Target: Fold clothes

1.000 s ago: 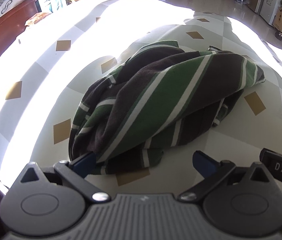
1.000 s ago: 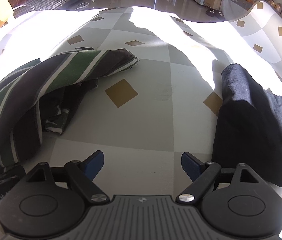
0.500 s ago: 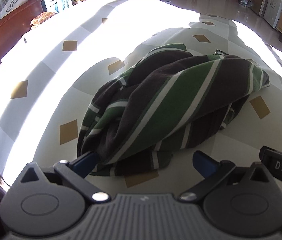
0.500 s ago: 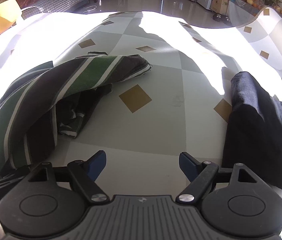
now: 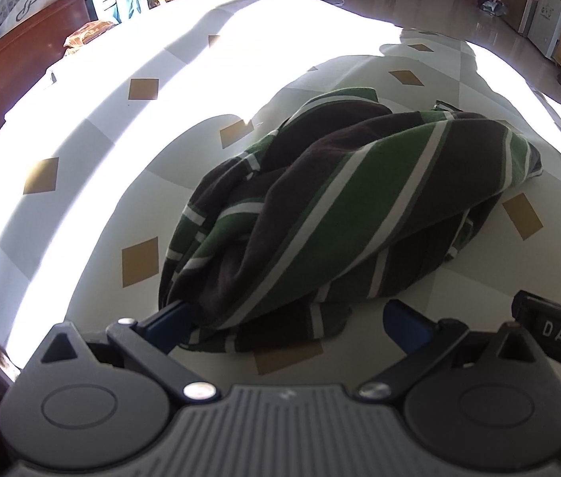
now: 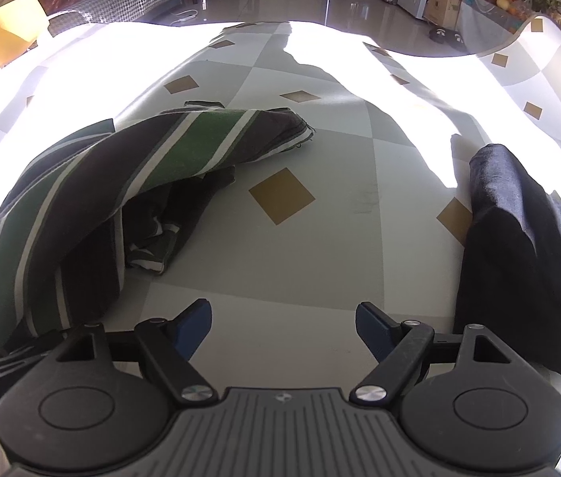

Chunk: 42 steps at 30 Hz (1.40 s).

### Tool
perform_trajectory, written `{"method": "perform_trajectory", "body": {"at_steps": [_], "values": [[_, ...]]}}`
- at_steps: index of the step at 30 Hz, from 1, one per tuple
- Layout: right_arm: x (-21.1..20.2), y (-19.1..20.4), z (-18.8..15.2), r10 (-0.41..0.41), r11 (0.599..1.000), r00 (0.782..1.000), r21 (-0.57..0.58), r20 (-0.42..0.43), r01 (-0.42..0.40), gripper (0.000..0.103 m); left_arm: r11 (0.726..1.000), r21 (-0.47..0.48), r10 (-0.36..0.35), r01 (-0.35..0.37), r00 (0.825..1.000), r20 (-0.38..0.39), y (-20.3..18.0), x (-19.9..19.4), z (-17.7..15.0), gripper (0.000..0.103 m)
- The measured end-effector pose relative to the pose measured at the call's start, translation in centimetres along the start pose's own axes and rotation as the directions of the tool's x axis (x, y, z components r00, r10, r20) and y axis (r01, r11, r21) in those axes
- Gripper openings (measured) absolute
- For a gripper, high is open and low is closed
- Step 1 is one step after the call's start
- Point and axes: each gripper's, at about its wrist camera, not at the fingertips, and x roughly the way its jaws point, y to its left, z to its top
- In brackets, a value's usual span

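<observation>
At my far left, sun glares off the tablecloth (image 5: 82, 127), pale checks with tan diamonds. My left claw (image 5: 284, 318) stands wide, jaws apart; its left fingertip (image 5: 169, 316) is tucked under the near edge of the striped garment (image 5: 340, 206), the other fingertip bare over the cloth, so nothing is pinched. The garment, green, dark and white stripes, lies in a crumpled heap straight ahead of that claw, spilling toward my right side. My right claw (image 6: 283, 328) is released too, both blue pads clear above bare cloth with nothing between them. From there the striped heap (image 6: 93, 198) sits at my left, one long fold arching over a darker bunch. Farther right, near the table edge, a dark folded garment (image 6: 519, 262) rests, well apart from the striped one.
</observation>
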Motion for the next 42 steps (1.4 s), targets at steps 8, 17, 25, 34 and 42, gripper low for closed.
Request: {"method": "perform_trajectory", "body": {"at_steps": [8, 17, 25, 34, 42], "values": [[0.1, 0.1, 0.0, 0.002, 1.000, 1.000, 0.000, -0.001, -0.002, 0.080, 1.000, 0.003, 0.006, -0.006, 1.000, 0.009, 0.0, -0.1, -0.1, 0.103], [0.2, 0.3, 0.0, 0.006, 1.000, 1.000, -0.003, -0.003, -0.006, 0.079, 1.000, 0.012, 0.005, -0.005, 1.000, 0.017, 0.0, 0.0, 0.0, 0.097], [0.3, 0.5, 0.2, 0.012, 1.000, 1.000, -0.001, -0.001, -0.012, 0.079, 1.000, 0.019, 0.004, -0.005, 1.000, 0.011, 0.1, 0.1, -0.2, 0.095], [-0.1, 0.7, 1.1, 0.060, 0.998, 0.998, 0.007, 0.035, -0.061, 0.079, 1.000, 0.022, 0.003, -0.003, 1.000, -0.018, 0.0, 0.5, -0.3, 0.102], [-0.7, 1.9, 2.1, 0.129, 0.992, 0.988, -0.012, 0.080, -0.129, 0.079, 1.000, 0.016, 0.014, -0.013, 0.999, -0.042, 0.5, 1.1, -0.4, 0.103]]}}
